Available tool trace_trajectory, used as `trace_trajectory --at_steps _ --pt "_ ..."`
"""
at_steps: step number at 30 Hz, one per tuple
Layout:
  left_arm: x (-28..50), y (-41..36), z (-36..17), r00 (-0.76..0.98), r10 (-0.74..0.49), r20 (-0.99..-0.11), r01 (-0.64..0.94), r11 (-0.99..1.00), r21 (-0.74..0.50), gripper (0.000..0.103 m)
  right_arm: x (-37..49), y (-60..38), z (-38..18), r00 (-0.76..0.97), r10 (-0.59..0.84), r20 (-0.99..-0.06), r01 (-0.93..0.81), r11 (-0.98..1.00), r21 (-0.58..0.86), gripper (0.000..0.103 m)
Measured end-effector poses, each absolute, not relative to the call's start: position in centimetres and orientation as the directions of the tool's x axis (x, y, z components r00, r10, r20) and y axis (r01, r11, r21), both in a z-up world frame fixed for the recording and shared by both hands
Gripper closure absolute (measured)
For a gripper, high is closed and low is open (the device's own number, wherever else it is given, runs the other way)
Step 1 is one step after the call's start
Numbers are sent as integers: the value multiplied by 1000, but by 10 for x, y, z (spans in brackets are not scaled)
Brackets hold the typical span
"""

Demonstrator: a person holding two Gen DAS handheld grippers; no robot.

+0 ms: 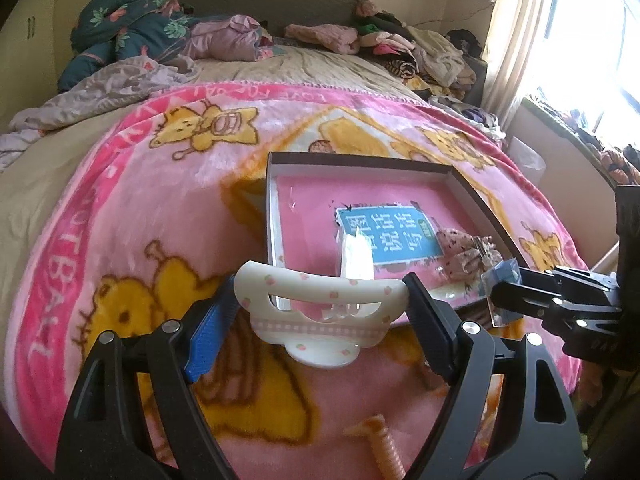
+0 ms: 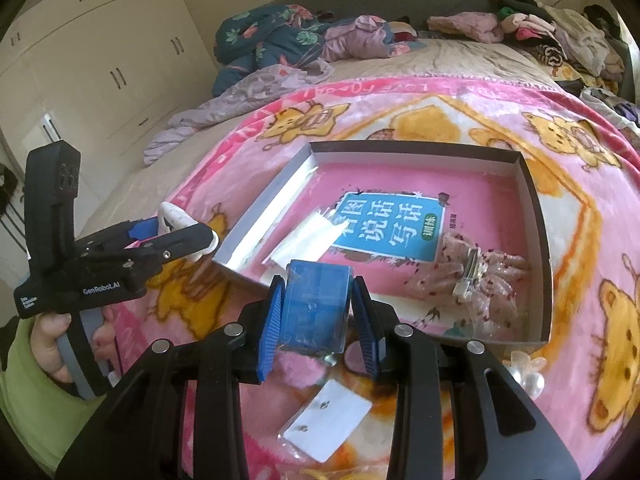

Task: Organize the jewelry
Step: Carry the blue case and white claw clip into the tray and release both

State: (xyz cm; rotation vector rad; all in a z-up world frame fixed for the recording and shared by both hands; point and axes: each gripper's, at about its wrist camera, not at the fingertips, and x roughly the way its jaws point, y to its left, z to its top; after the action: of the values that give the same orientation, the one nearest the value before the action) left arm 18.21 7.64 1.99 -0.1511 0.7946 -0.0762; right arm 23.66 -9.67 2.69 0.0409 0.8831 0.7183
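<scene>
My left gripper is shut on a white hair claw clip with small pink prints, held just in front of the near edge of a shallow box. My right gripper is shut on a clear packet with a blue card, also by the box's near edge. Inside the box lie a pink book with a blue label, a clear white packet and a floral fabric hair bow with a metal clip. The right gripper also shows in the left wrist view.
The box sits on a pink bear-print blanket on a bed. An earring card in a clear sleeve and a pearl flower piece lie on the blanket near me. Piled clothes and bedding fill the far end.
</scene>
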Motion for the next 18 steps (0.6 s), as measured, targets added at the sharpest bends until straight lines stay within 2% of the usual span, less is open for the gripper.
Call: trace_trajectory --at_steps 18 --pt "227 54 9 670 -175 -722 61 982 -181 29 296 -131 16 478 517 -710 -458 837 301 70"
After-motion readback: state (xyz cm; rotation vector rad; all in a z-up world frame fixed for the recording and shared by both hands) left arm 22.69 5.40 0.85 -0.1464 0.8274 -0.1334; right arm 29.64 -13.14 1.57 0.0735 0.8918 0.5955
